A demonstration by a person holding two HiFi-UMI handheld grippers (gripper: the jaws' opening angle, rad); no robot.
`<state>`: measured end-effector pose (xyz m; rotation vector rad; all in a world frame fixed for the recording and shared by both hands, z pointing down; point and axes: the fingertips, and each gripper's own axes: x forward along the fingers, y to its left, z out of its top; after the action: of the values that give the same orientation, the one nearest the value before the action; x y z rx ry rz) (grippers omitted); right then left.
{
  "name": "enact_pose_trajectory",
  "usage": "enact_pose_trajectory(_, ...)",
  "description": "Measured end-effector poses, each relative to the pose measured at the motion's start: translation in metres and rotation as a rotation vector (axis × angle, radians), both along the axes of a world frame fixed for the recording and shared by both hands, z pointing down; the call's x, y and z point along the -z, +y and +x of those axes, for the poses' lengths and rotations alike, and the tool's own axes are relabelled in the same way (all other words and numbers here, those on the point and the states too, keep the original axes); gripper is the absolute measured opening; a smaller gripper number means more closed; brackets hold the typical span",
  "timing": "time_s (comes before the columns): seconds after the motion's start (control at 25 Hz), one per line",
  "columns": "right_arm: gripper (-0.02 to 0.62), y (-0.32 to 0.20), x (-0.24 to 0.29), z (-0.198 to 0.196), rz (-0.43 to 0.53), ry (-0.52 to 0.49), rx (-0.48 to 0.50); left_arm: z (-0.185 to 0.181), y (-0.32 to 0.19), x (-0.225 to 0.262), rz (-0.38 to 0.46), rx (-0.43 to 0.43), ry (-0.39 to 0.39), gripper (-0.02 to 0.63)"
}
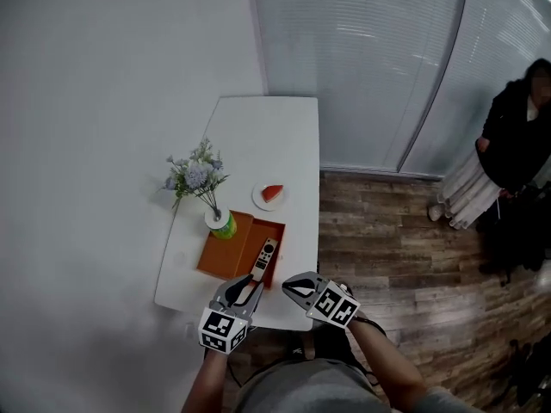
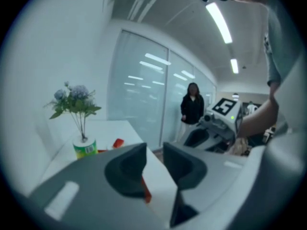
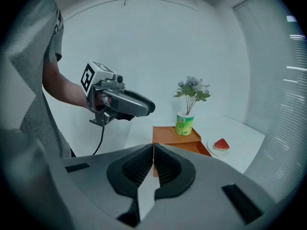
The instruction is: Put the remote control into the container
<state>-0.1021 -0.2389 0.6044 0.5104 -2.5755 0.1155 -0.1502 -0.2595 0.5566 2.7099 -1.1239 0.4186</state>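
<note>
The remote control [image 1: 265, 258] is a slim light bar with a dark end. It lies inside the orange container [image 1: 225, 252] along its right side, near the table's front edge. My left gripper [image 1: 250, 286] hovers just in front of the container. In the left gripper view the left gripper [image 2: 154, 152] is open, with a narrow gap and nothing between the jaws. My right gripper [image 1: 293, 285] hangs beside it to the right. In the right gripper view the right gripper [image 3: 153, 150] is shut and empty, with the container [image 3: 172, 135] and the left gripper [image 3: 144, 107] ahead of it.
A green vase of flowers [image 1: 221, 223] stands at the container's far left corner. A plate with a watermelon slice [image 1: 272, 194] sits behind it on the white table [image 1: 267, 136]. A person in dark clothes [image 1: 516, 136] stands on the wood floor at the right.
</note>
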Motion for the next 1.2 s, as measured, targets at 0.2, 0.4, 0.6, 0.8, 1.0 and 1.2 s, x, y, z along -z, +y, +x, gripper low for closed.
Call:
enact_pose_trajectory(0.2,0.017,0.015,0.008,-0.002,0.006,-0.003,0.004,-0.009,0.022,0.010,0.058,-0.002,0.095,0.010)
enact_pose_trajectory(0.4,0.017,0.020,0.013,0.002,0.009,-0.012,-0.024,-0.006,0.047,0.006,0.021,-0.080,0.140,-0.002)
enact_pose_trajectory(0.6,0.017,0.021,0.016,-0.003,-0.002,-0.029,-0.031,-0.009,0.059,-0.002,-0.009,-0.115,0.130,-0.002)
enact_pose_trajectory(0.8,0.015,0.025,0.015,-0.008,-0.004,-0.020,-0.022,-0.008,0.061,-0.006,-0.022,-0.139,0.127,-0.002)
enact_pose_trajectory(1.0,0.015,0.029,0.016,-0.012,-0.011,-0.024,-0.015,-0.006,0.066,-0.009,-0.035,-0.149,0.124,-0.002)
enact_pose_trajectory(1.2,0.015,0.030,0.015,-0.013,-0.016,-0.026,-0.019,-0.006,0.068,-0.011,-0.049,-0.152,0.134,-0.002)
